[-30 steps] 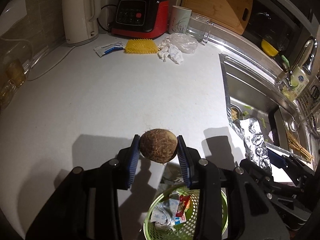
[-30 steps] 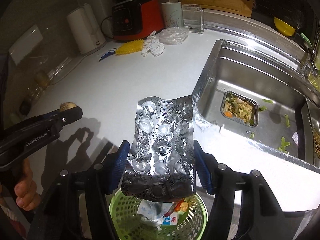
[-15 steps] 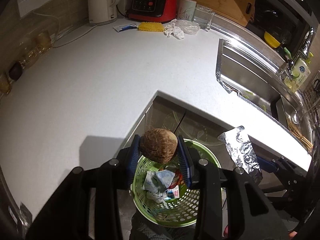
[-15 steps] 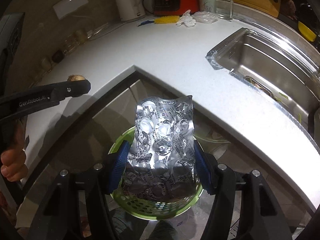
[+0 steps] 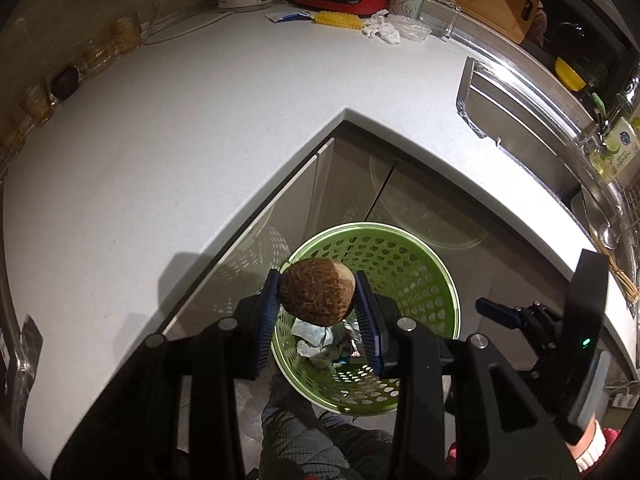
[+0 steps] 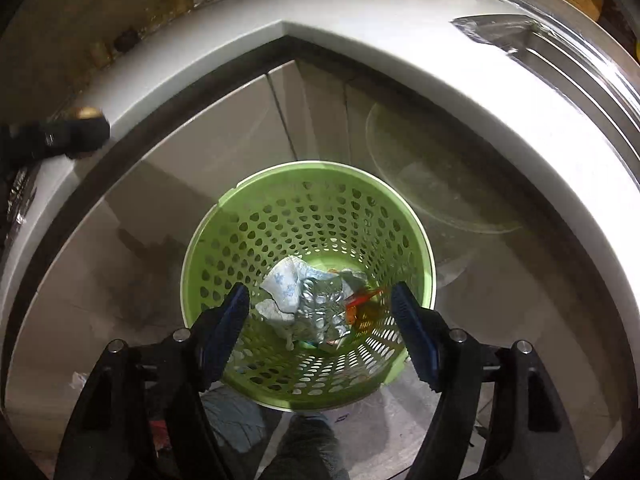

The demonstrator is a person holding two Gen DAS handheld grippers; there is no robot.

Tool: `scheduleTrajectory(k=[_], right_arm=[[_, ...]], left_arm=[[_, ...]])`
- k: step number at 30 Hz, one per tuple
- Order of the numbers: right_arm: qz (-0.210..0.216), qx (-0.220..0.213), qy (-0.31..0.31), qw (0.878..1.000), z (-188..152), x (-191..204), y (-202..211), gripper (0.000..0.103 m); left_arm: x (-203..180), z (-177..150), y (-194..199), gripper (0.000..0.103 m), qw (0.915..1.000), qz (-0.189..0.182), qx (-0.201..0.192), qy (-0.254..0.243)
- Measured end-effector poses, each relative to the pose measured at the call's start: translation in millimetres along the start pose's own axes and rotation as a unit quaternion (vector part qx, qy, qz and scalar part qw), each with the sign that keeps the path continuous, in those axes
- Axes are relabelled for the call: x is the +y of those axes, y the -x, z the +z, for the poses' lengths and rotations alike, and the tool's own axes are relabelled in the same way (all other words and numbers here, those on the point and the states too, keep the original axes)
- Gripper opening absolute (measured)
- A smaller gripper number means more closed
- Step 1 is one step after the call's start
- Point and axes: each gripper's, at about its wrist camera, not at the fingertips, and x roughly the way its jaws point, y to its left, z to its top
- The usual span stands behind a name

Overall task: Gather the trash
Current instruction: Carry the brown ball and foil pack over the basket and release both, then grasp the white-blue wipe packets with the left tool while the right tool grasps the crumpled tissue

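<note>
My left gripper [image 5: 317, 316] is shut on a brown hairy round fruit [image 5: 316, 292] and holds it above the near rim of a green perforated trash basket [image 5: 416, 272] on the floor. My right gripper [image 6: 320, 332] is open and empty above the same basket [image 6: 280, 220]. The silver blister pack [image 6: 320, 312] lies inside the basket on crumpled white paper [image 6: 286, 288] and a red wrapper [image 6: 358, 306]. The left gripper with the fruit [image 6: 82, 114] shows at the left edge of the right wrist view.
The white L-shaped counter [image 5: 180, 128] wraps round the basket, with grey cabinet doors [image 5: 348, 184] below. At the back lie a yellow brush [image 5: 338, 20], crumpled paper [image 5: 382, 30] and a clear bag [image 5: 414, 32]. A steel sink [image 5: 532, 136] is at the right.
Both grippers pulled back from the counter to above the basket. The right gripper opened and the blister pack dropped into the basket. The left still holds the fruit.
</note>
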Motion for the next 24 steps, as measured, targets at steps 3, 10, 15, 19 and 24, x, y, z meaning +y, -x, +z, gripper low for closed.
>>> scheduleTrajectory(k=[3, 10, 15, 19, 24], right_arm=[[-0.015, -0.024, -0.019, 0.999, 1, -17, 23, 0.081], [-0.035, -0.074, -0.057, 0.995, 7, -46, 72, 0.082], [-0.042, -0.091, -0.062, 0.993, 7, -54, 86, 0.084], [-0.038, -0.091, -0.064, 0.993, 6, -57, 86, 0.084], [-0.033, -0.095, -0.063, 0.993, 9, -55, 89, 0.084]], left_arm=[[-6, -5, -10, 0.036, 0.9999, -0.005, 0.012, -0.003], [-32, -20, -30, 0.036, 0.9984, -0.024, 0.039, -0.033], [-38, -28, -38, 0.066, 0.9982, -0.009, 0.05, -0.031], [-30, -21, -32, 0.069, 0.9991, 0.001, 0.043, -0.008], [-18, -7, -17, 0.07, 0.9995, 0.017, 0.025, 0.013]])
